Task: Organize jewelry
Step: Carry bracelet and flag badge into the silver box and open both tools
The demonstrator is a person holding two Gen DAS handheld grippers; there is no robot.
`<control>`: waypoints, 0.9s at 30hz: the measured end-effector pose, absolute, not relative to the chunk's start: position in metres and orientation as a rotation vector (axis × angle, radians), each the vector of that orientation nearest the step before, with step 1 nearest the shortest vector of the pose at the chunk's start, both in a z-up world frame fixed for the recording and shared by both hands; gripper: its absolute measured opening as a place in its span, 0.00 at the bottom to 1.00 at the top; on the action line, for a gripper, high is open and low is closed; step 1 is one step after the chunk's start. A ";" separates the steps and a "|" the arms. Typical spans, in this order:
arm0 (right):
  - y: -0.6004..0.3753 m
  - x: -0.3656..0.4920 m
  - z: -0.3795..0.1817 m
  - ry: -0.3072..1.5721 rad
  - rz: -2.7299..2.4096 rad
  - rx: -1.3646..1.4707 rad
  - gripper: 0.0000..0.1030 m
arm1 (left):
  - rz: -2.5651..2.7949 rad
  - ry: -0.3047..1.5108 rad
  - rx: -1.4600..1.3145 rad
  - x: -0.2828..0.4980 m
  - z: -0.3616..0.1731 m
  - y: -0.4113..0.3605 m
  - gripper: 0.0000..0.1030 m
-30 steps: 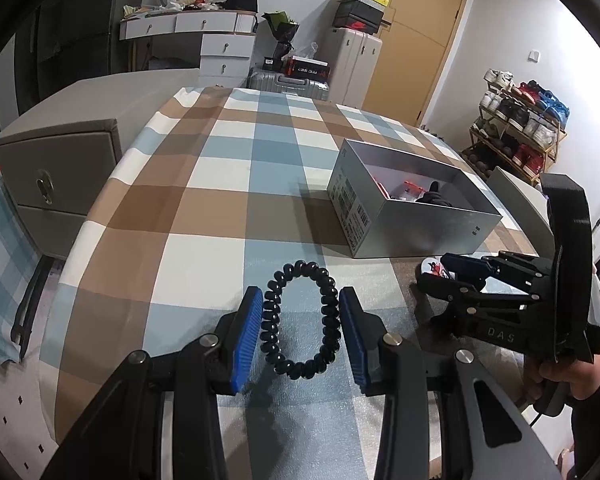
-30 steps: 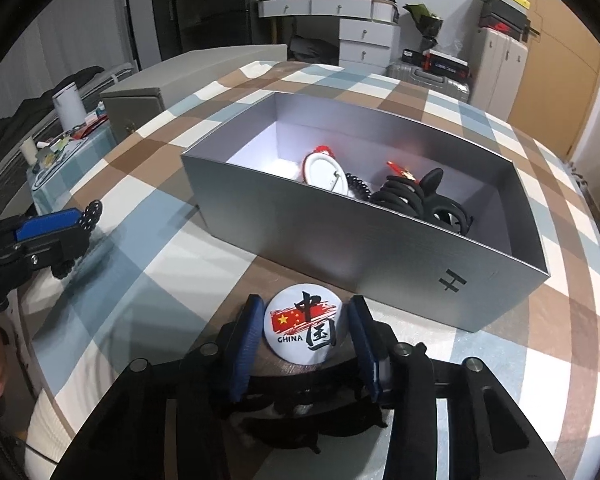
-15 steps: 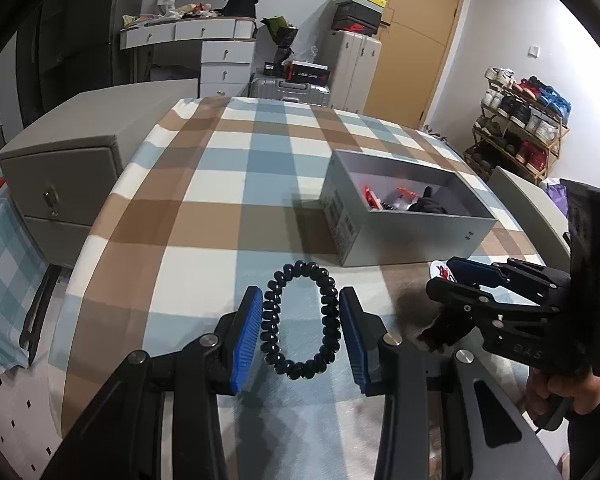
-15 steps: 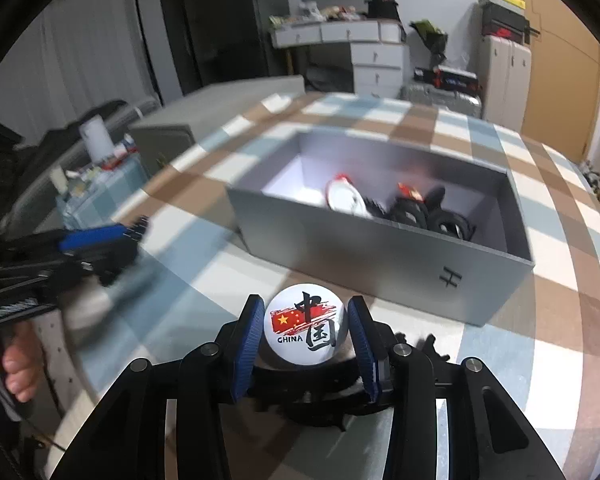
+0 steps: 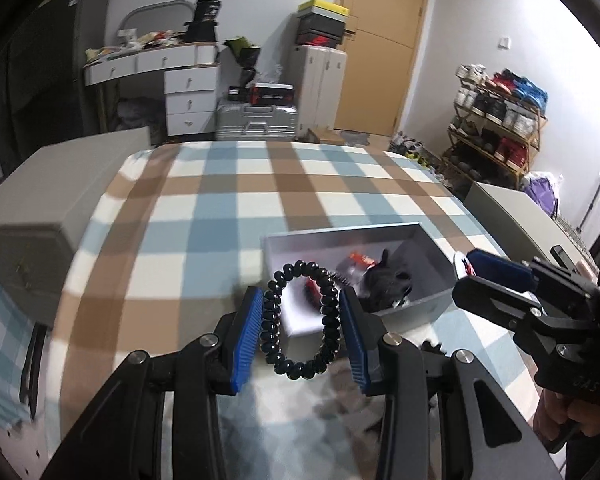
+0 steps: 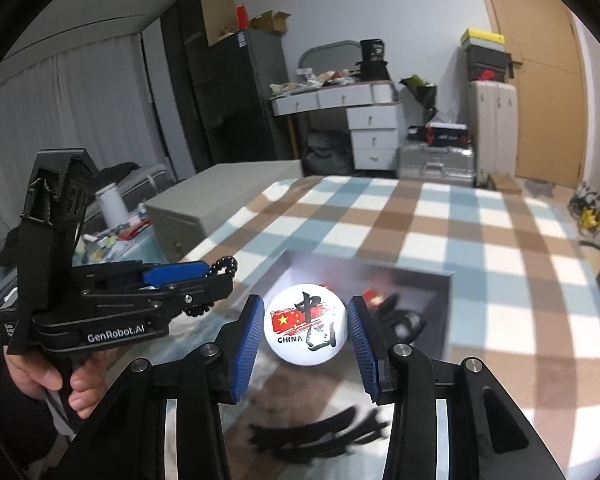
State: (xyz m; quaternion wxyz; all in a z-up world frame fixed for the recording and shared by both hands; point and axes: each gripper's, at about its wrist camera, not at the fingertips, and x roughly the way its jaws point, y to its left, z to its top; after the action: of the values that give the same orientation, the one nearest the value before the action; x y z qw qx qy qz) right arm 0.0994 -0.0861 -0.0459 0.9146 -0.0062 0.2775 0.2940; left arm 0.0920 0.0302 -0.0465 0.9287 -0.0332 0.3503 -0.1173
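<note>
My left gripper (image 5: 300,326) is shut on a black spiral hair tie (image 5: 276,316), held upright above the near left corner of the open grey box (image 5: 420,302). My right gripper (image 6: 306,330) is shut on a round white badge (image 6: 305,330) with a red flag and the word CHINA, raised in front of the same grey box (image 6: 444,292). Inside the box lie black hair ties (image 5: 384,280) and a red item (image 5: 360,258). From the right wrist view the left gripper (image 6: 204,276) shows at the left with the hair tie beads (image 6: 226,264) poking out.
A checked cloth covers the table (image 5: 228,208). Black hair pieces (image 6: 320,434) lie on it under the right gripper. A grey cabinet (image 5: 40,216) stands off the table's left edge, another grey unit (image 5: 516,216) at the right. A hand (image 6: 44,372) holds the left gripper.
Both grippers have risen off the table with their items and moved toward the box. The hair tie now hangs over the box's near corner; the badge sits higher before the box.
</note>
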 end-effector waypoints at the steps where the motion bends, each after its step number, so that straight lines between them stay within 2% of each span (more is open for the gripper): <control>1: -0.089 0.104 -0.046 0.574 0.598 -0.017 0.41 | -0.256 0.728 -0.061 0.100 -0.048 0.024 0.32; 27: -0.121 0.175 -0.080 0.659 0.533 0.044 0.41 | -0.304 0.850 -0.003 0.157 -0.073 -0.023 0.32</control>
State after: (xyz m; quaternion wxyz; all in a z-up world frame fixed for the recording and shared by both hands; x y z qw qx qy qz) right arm 0.1749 -0.1214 -0.0804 0.9114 0.0214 0.3196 0.2584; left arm 0.1569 -0.0233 -0.0726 0.8999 -0.0015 0.4105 -0.1469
